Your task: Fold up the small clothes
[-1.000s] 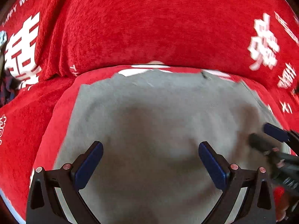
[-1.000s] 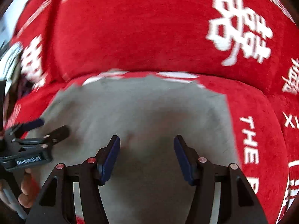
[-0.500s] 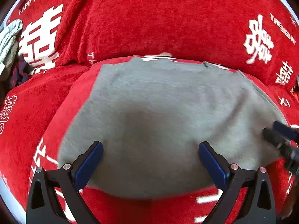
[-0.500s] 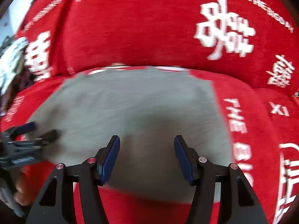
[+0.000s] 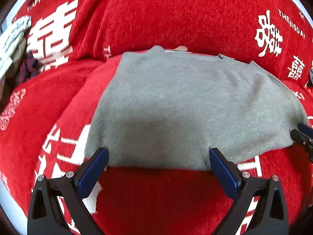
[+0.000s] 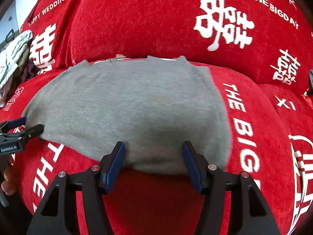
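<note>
A grey garment (image 5: pixel 185 101) lies spread flat on the seat of a sofa with a red cover (image 5: pixel 156 195), its far edge against the backrest. My left gripper (image 5: pixel 158 154) hovers over the garment's near hem. Its jaws are wide open and hold nothing. It also shows in the right wrist view as the left gripper (image 6: pixel 21 127) at the garment's left corner. My right gripper (image 6: pixel 154 146) is open over the near hem of the garment (image 6: pixel 127 105), further right. From the left wrist camera, the right gripper (image 5: pixel 301 131) sits at the right edge.
The red backrest cushion (image 5: pixel 176 15) with white characters rises behind the garment. A pile of other clothes (image 5: pixel 11 39) lies at the far left, seen also as the clothes pile (image 6: pixel 13 58). A hand (image 6: pixel 7 178) holds the left gripper.
Both grippers have drawn back from over the middle of the garment to its near hem. A strip of red cover now shows in front of the cloth. The jaws stayed open.
</note>
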